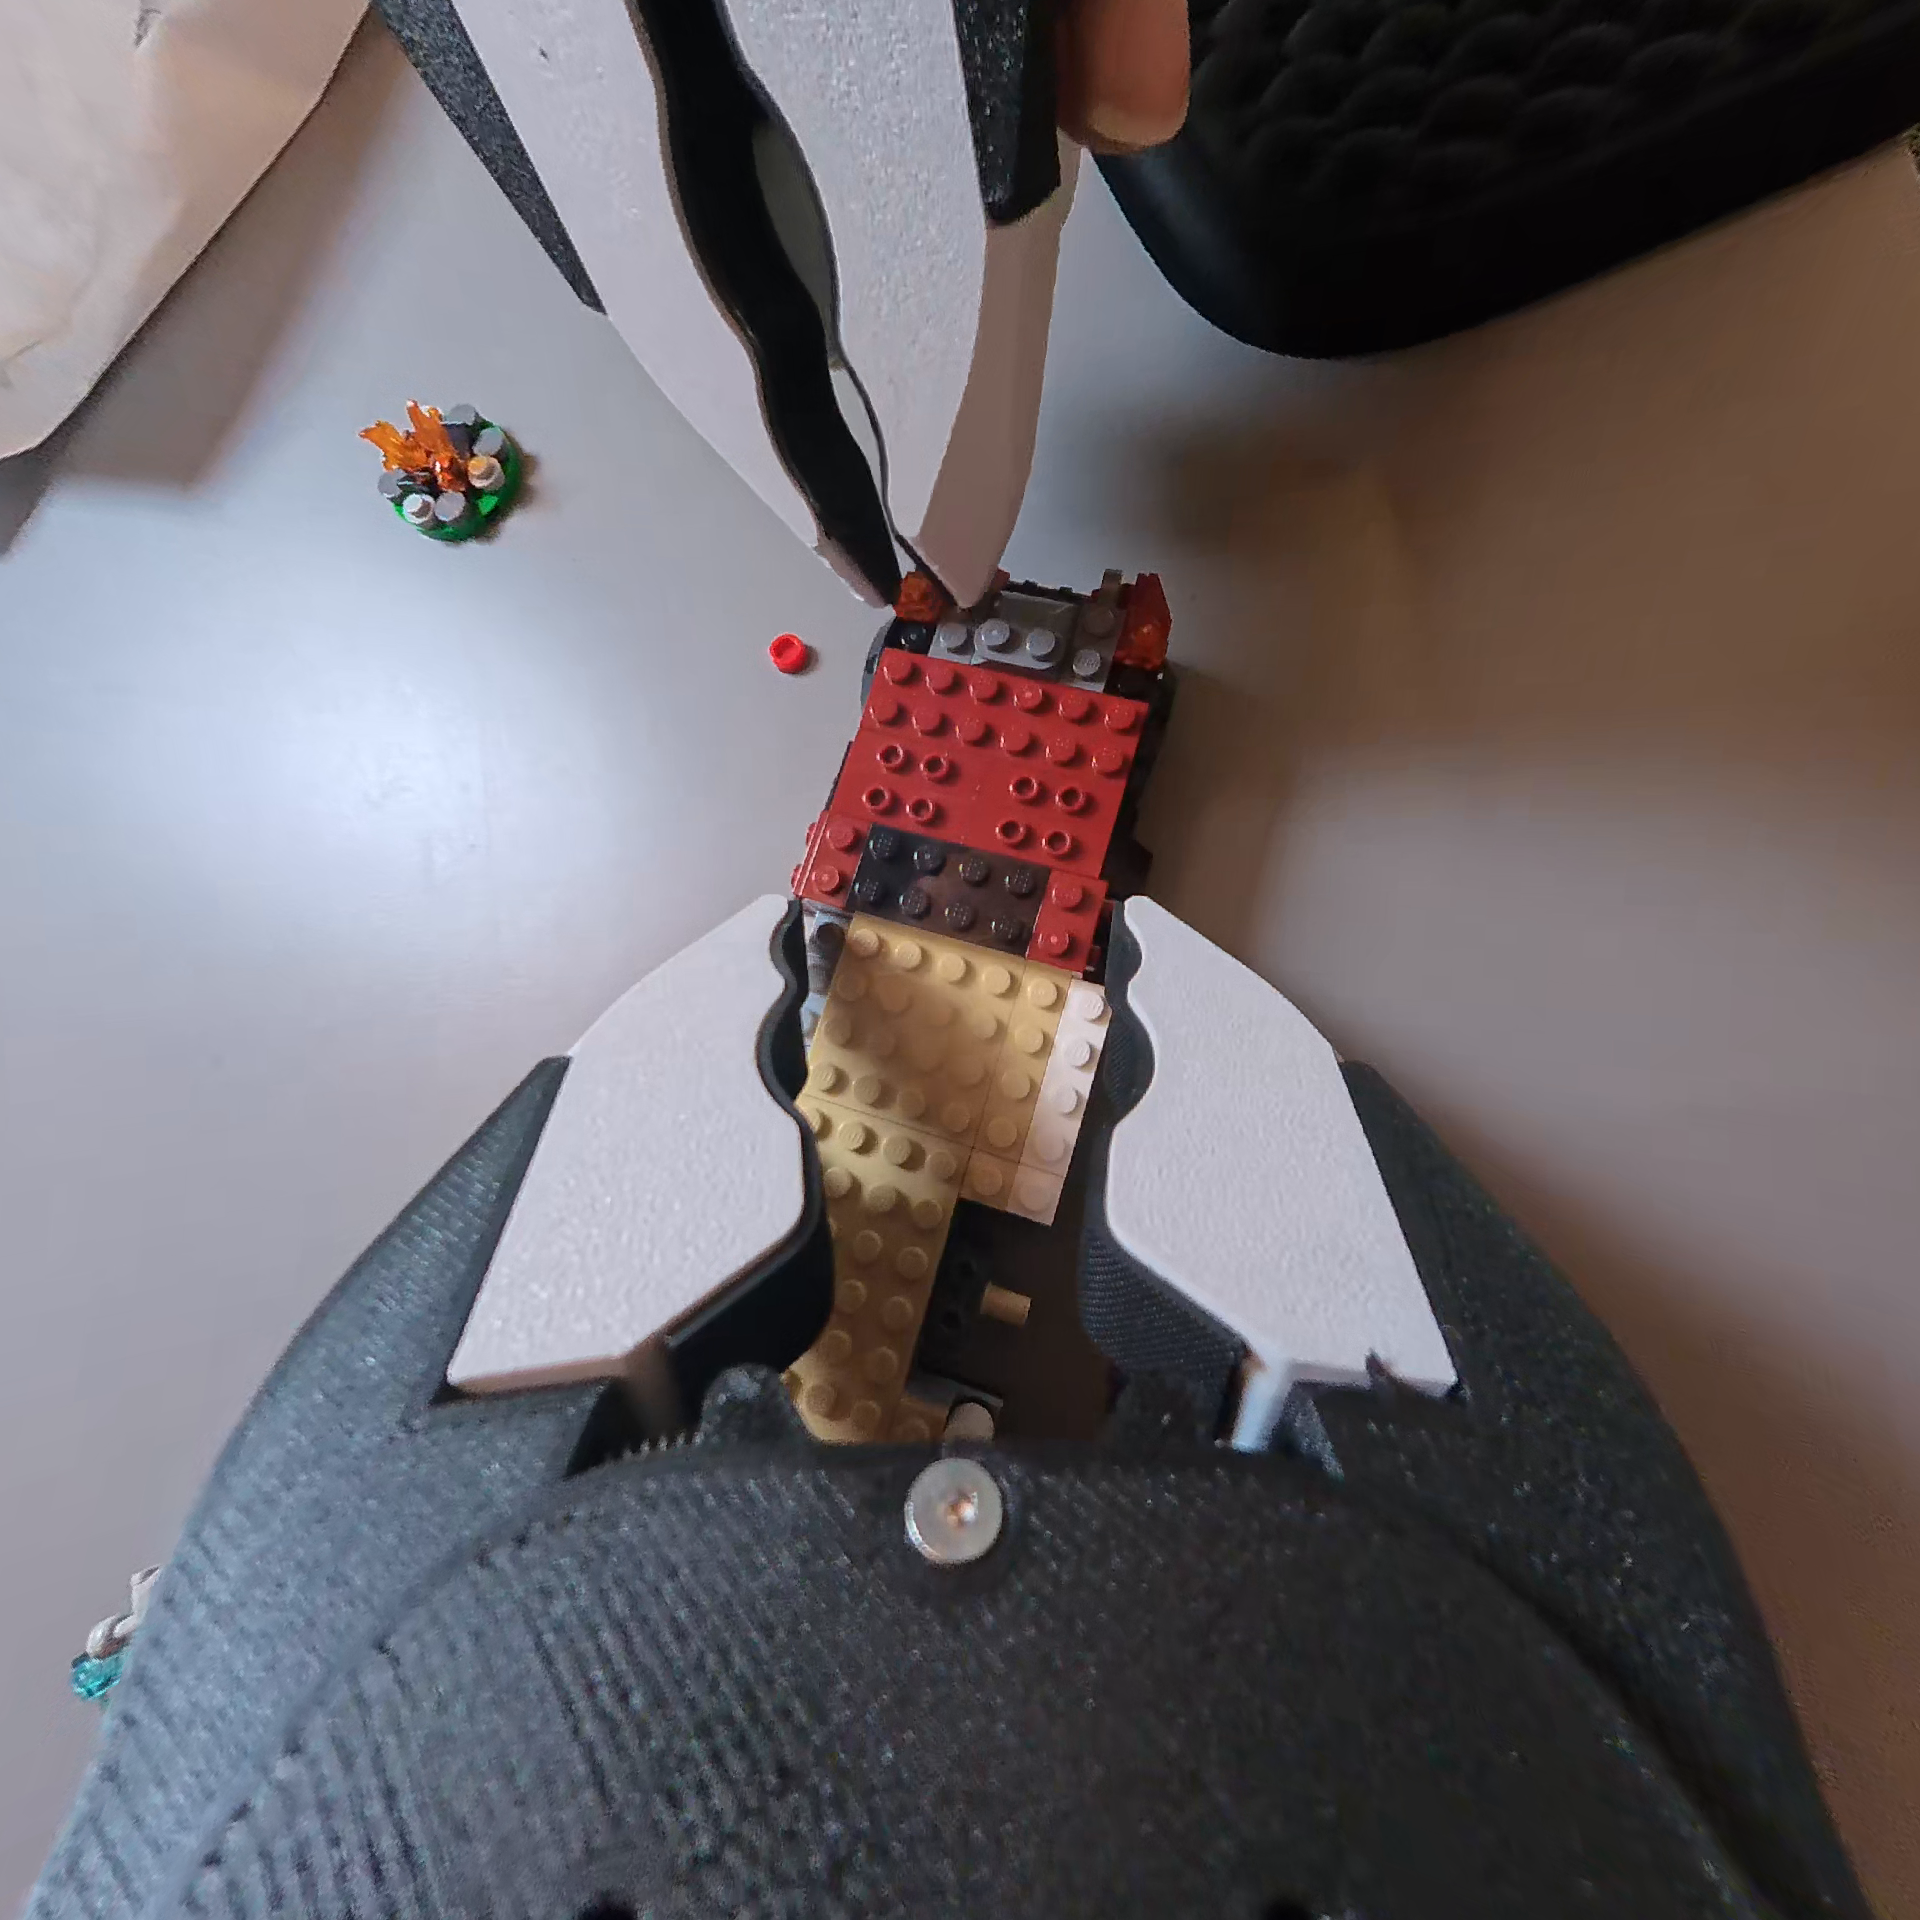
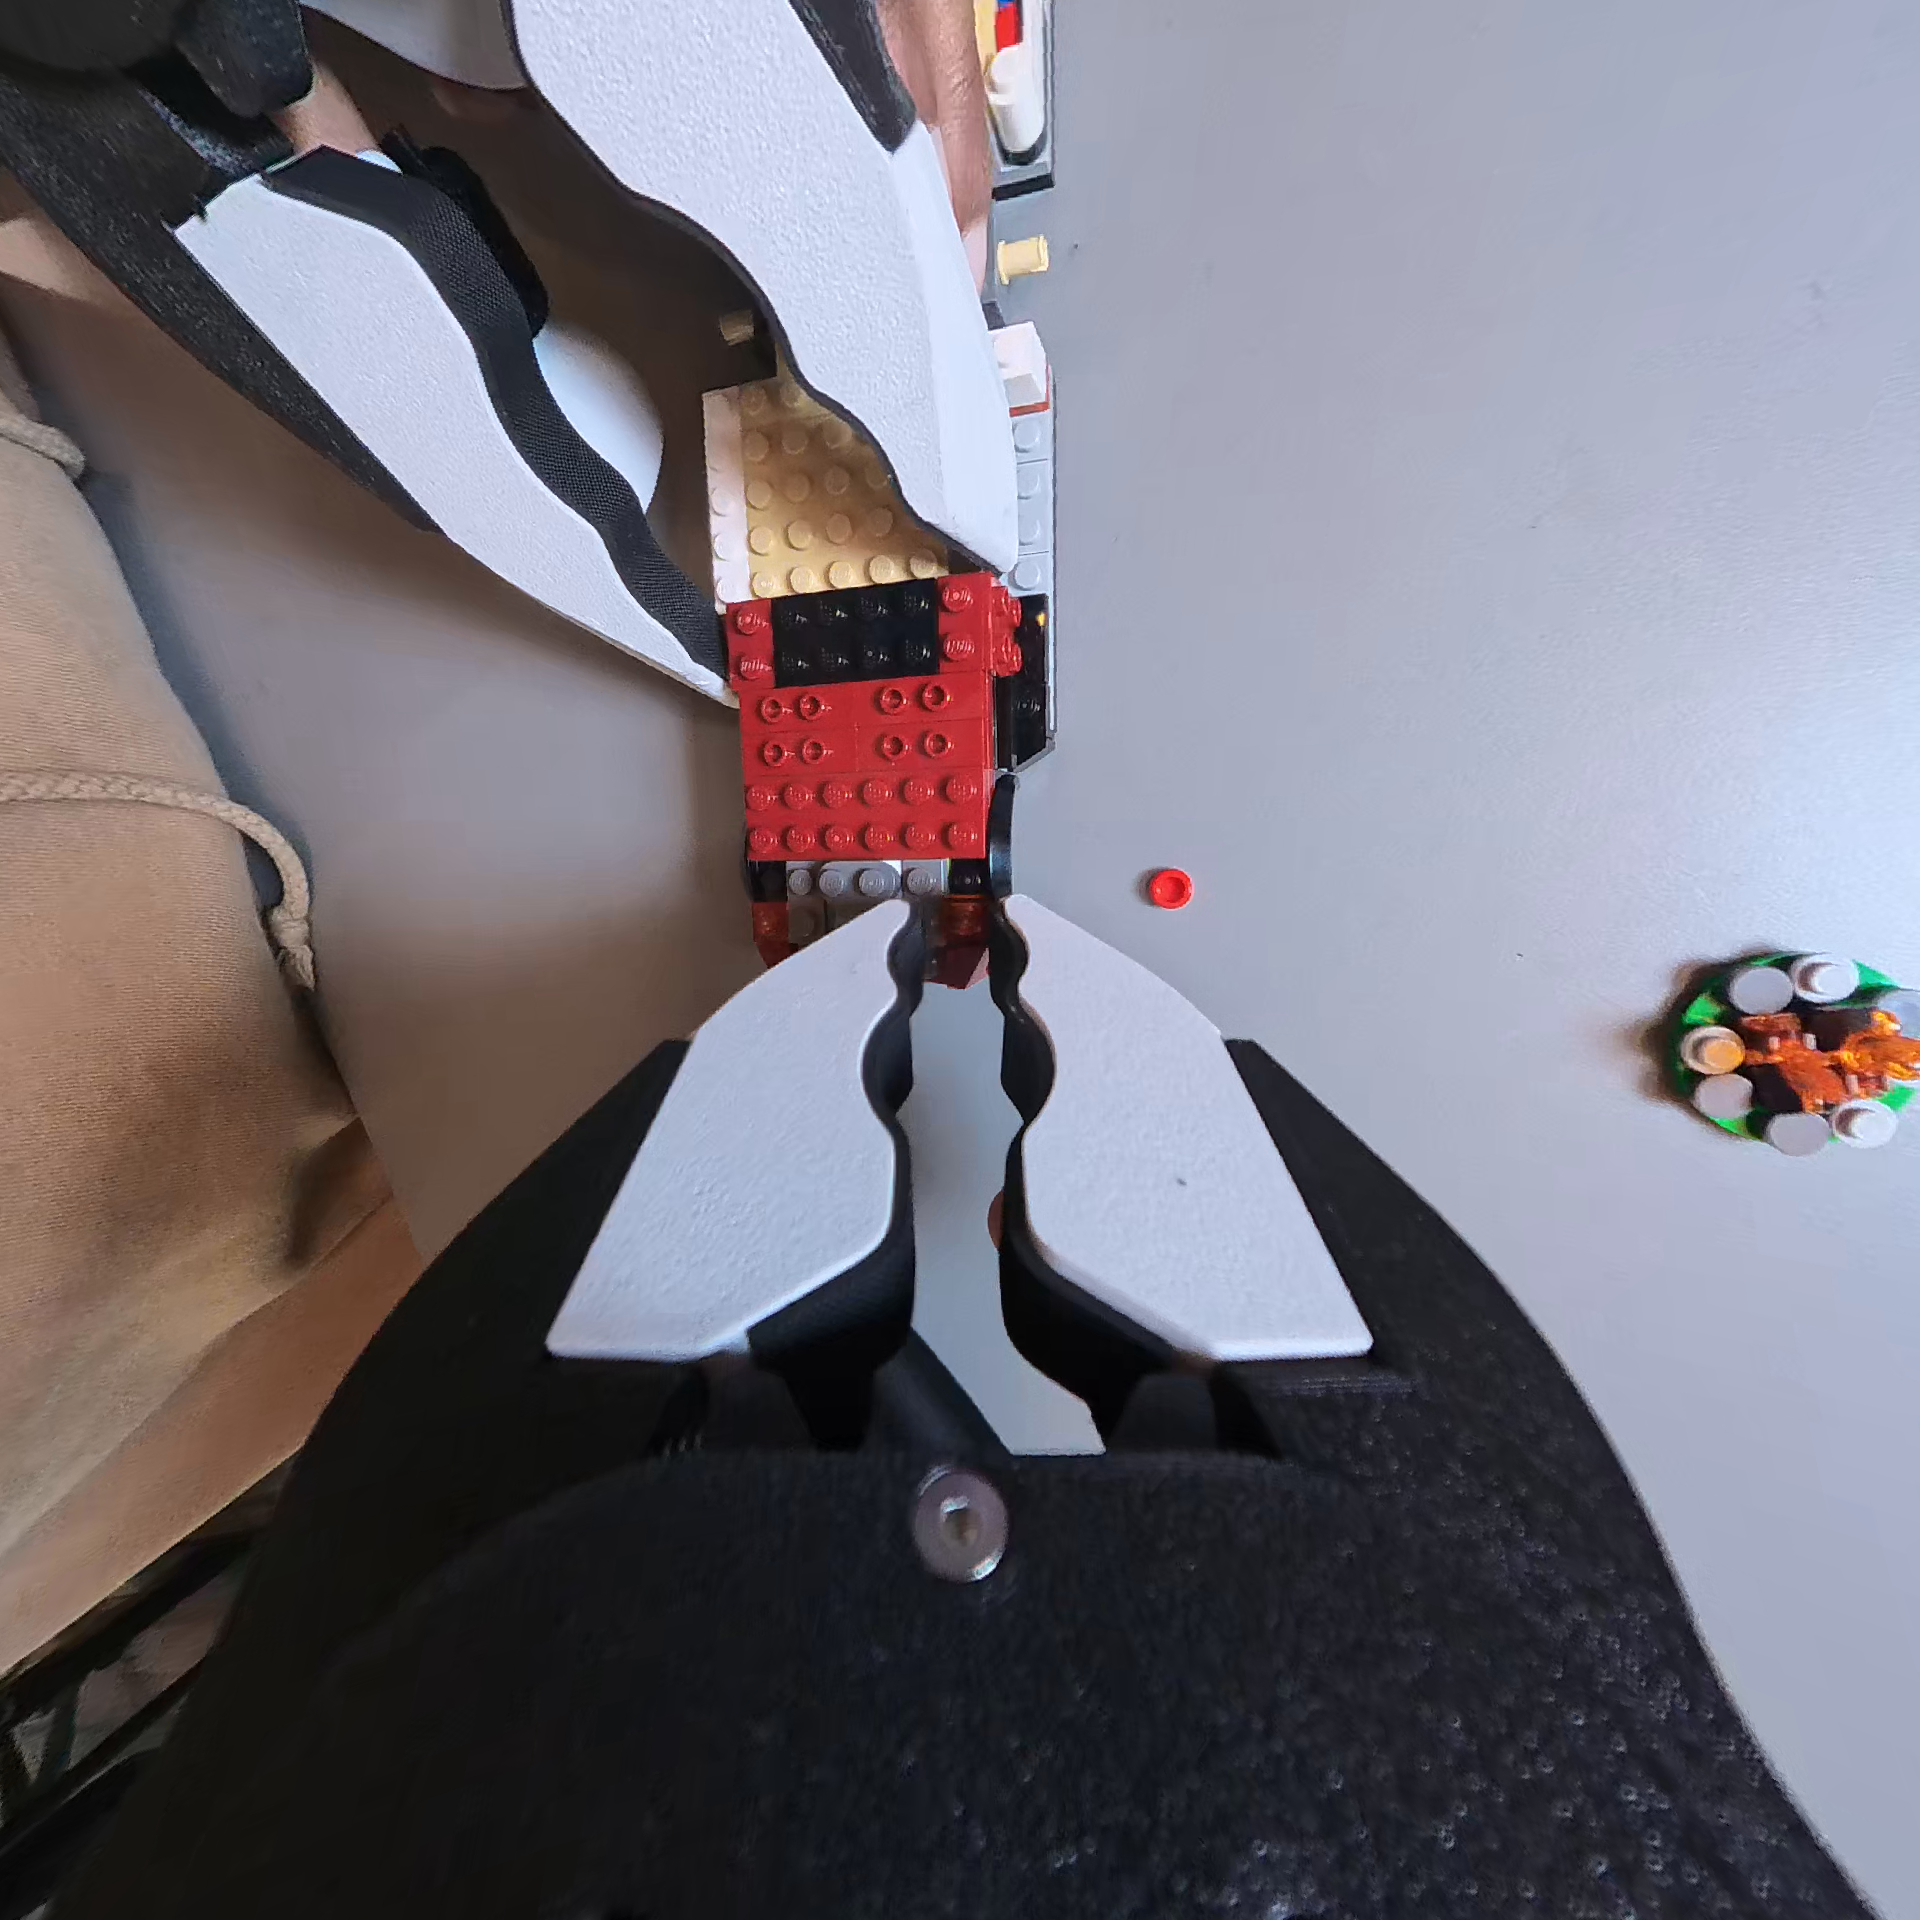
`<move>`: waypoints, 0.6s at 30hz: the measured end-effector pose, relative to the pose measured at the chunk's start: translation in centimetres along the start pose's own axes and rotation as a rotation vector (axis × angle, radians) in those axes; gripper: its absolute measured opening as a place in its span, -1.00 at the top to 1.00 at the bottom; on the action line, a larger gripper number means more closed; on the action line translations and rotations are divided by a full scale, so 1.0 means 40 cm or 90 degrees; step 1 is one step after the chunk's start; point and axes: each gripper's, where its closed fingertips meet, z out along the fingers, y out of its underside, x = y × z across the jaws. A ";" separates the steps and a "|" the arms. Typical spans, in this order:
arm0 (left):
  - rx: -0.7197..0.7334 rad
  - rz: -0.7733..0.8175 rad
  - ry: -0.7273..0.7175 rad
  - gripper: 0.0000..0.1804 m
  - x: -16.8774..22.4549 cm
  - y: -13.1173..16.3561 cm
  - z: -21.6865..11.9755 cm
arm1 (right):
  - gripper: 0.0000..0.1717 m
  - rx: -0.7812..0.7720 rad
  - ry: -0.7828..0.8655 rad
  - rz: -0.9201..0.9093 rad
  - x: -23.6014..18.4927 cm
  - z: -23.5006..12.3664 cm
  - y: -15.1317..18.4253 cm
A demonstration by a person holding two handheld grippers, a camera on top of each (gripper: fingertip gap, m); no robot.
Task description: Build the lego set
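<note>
Two grippers on one brick model, one at each end.

The left gripper [image 1: 956, 925] is clamped across the brick model [image 1: 997, 769], its white fingers [image 1: 686, 1081] pressed against the sides of the tan and white part, with the dark red studded part sticking out beyond the tips. The right gripper [image 2: 954, 914] is nearly closed at the opposite end, its tips pinching a small translucent orange piece [image 2: 961, 914] on the corner next to a row of grey studs [image 2: 862, 883]. The model rests on a pale grey table [image 1: 312, 831]. A loose red round stud [image 1: 790, 654] lies just beside the model, and further off stands a small campfire build [image 1: 447, 473] on a green round plate. A beige garment with a drawstring [image 2: 156, 831] lies along the table's edge.
</note>
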 end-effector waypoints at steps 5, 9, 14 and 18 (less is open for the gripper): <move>0.001 0.003 -0.001 0.39 0.000 -0.001 0.000 | 0.84 0.003 -0.009 0.005 -0.005 0.001 0.003; 0.002 0.005 -0.002 0.39 0.000 -0.002 0.000 | 0.80 0.004 -0.008 0.000 -0.012 0.001 0.002; 0.002 0.011 -0.006 0.40 0.001 -0.002 -0.001 | 0.78 0.010 -0.003 0.001 -0.010 -0.002 0.001; 0.002 0.011 -0.005 0.40 0.001 -0.002 -0.001 | 0.78 0.013 -0.008 0.006 -0.010 -0.003 0.003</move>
